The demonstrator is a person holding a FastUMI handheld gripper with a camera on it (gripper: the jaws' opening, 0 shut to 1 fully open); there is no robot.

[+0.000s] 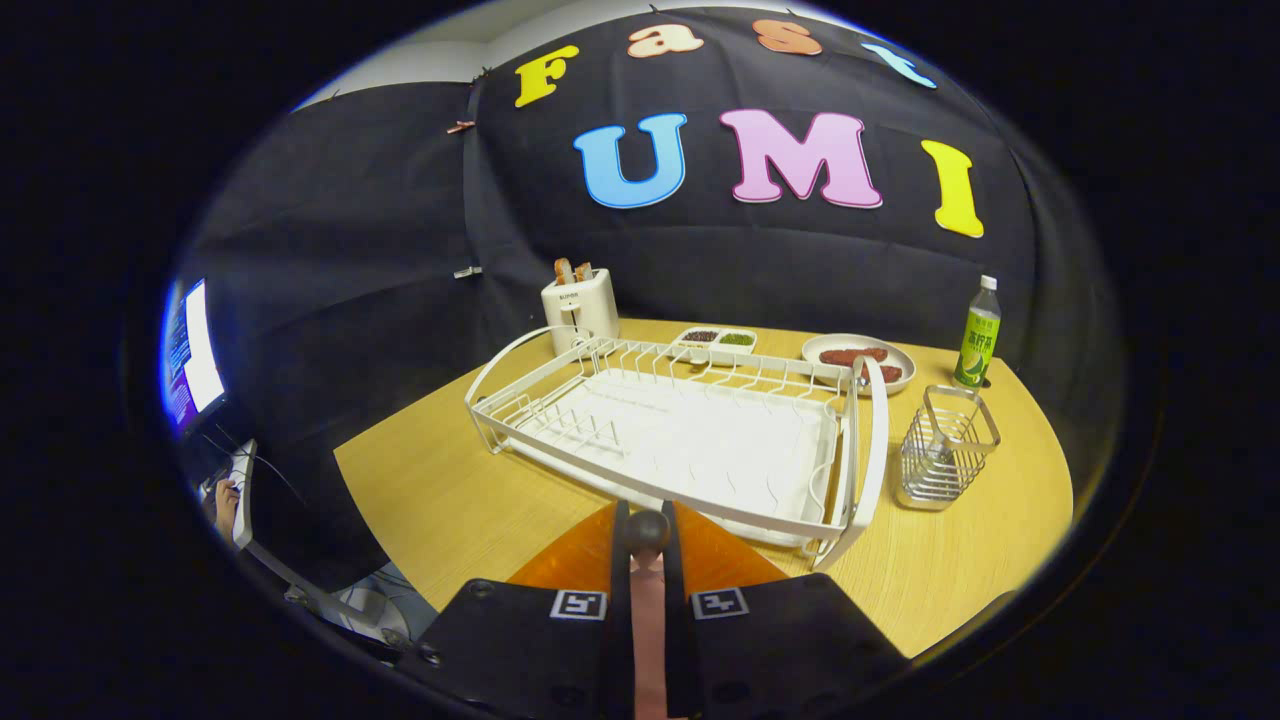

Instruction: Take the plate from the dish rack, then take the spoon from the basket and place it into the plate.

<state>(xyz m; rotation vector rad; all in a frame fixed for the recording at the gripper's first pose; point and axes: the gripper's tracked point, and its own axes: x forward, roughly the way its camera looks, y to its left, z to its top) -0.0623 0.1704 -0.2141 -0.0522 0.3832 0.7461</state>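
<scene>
My gripper (645, 512) is shut on a spoon (648, 590). Its pinkish handle runs up between the two fingers, and its dark rounded end pokes out just past the tips. Right beneath the fingers an orange plate (575, 562) lies flat on the wooden table, close against the front rail of the white dish rack (690, 440). The spoon hangs over the middle of the plate; I cannot tell whether it touches it. The rack's slots hold nothing. A wire metal basket (945, 450) stands to the right of the rack.
Beyond the rack stand a white toaster (580, 305) with bread in it, a small two-part dish (715, 340), a white plate of sausages (858, 360) and a green bottle (978, 335). The table edge (400, 540) drops off left of the fingers, where a monitor (195, 350) glows.
</scene>
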